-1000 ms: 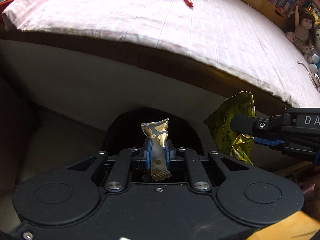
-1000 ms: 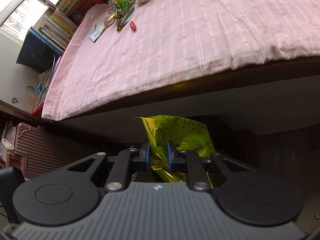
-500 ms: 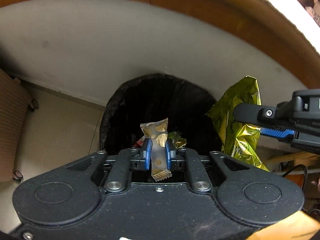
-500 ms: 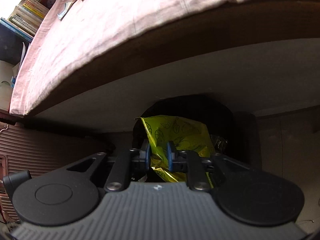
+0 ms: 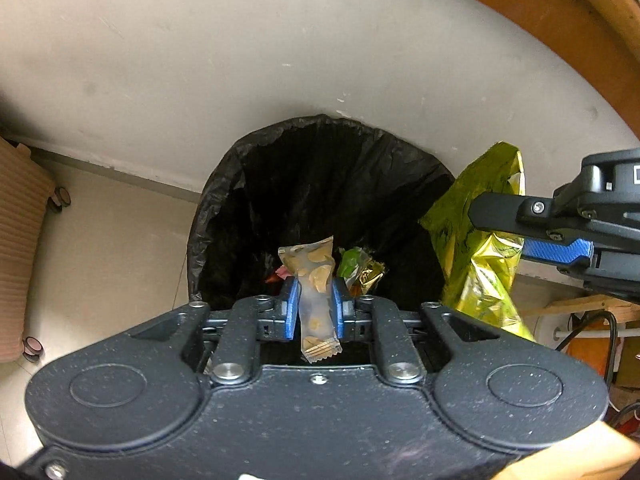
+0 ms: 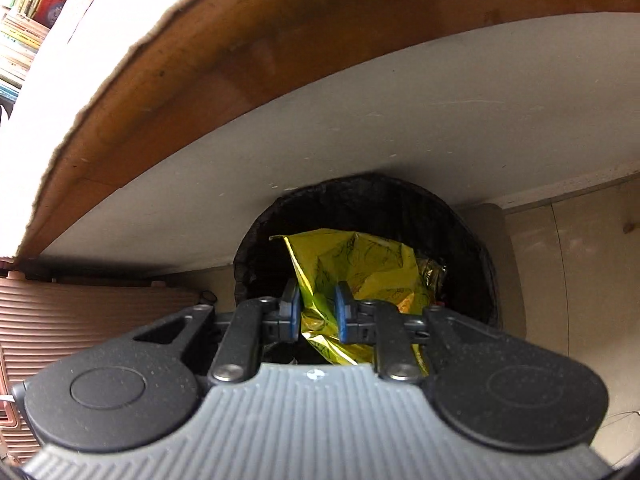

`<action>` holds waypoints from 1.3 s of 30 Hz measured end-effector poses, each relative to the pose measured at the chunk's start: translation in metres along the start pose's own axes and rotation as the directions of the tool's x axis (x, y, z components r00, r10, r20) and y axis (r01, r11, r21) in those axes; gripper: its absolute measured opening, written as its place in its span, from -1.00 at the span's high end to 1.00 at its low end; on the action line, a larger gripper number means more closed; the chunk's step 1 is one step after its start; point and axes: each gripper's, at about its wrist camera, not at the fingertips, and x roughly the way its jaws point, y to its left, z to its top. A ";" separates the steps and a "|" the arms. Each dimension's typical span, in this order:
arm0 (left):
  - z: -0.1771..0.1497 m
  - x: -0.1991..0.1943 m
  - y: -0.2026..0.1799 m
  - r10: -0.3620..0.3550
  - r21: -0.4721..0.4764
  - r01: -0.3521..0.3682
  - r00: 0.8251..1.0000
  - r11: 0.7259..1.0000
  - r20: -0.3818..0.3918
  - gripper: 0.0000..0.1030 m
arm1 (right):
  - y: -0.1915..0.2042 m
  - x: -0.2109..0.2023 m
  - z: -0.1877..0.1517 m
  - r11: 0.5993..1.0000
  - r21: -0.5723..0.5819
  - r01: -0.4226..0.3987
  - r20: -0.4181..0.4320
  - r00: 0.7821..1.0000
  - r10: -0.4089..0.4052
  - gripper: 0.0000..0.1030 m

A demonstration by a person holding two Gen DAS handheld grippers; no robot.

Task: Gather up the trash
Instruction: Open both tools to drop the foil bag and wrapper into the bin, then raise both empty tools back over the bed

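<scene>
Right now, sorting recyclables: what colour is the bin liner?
Black bin liner; left wrist view shows it best.

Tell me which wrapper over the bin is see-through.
The small clear wrapper with tan biscuit prints, between the left gripper pads. The other held one, the yellow-green foil bag in the right gripper, is opaque and far bigger.

Wrappers (image 5: 362, 270) in bin (image 5: 224, 184) — below tabletop (image 6: 168, 64)

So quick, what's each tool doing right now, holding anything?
Left tool: jaws have just been opening, small clear snack wrapper between them.
Right tool: closed on the crinkled yellow-green foil bag.
</scene>
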 end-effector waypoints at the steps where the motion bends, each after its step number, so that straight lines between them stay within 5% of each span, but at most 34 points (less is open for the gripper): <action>1: 0.000 0.001 0.000 0.001 0.001 -0.001 1.000 1.000 -0.001 0.64 | -0.001 0.001 0.003 1.000 0.002 -0.001 -0.001 1.000 0.001 0.53; 4: 0.001 0.003 -0.001 0.009 0.001 -0.009 1.000 1.000 -0.006 0.44 | -0.002 0.003 0.005 1.000 0.005 -0.007 0.001 1.000 0.007 0.45; 5: 0.002 0.004 0.000 0.017 -0.003 -0.017 1.000 1.000 -0.004 0.21 | -0.002 0.003 0.005 1.000 0.006 -0.008 0.000 1.000 0.008 0.27; 8: 0.003 0.004 -0.001 0.034 -0.010 -0.034 0.999 0.999 0.007 0.02 | -0.004 0.001 0.003 1.000 0.008 -0.010 -0.004 1.000 0.010 0.01; 21: 0.010 -0.021 -0.009 0.091 -0.020 -0.091 0.996 0.996 0.018 -0.45 | -0.004 -0.024 0.004 0.999 -0.035 -0.022 -0.008 1.000 0.022 -0.21; 28: 0.019 -0.093 -0.017 0.137 -0.034 -0.133 0.984 0.990 0.116 -0.56 | 0.010 -0.089 0.006 0.988 -0.126 -0.092 0.032 0.995 0.096 -0.30; 34: 0.024 -0.172 -0.024 0.174 -0.091 -0.155 0.951 0.984 0.255 -0.71 | 0.024 -0.161 0.013 0.944 -0.293 -0.152 0.083 0.980 0.183 -0.27; 39: 0.041 -0.212 -0.034 0.168 -0.127 -0.134 0.934 0.983 0.316 -0.72 | 0.022 -0.201 0.029 0.936 -0.332 -0.114 0.175 0.968 0.180 -0.24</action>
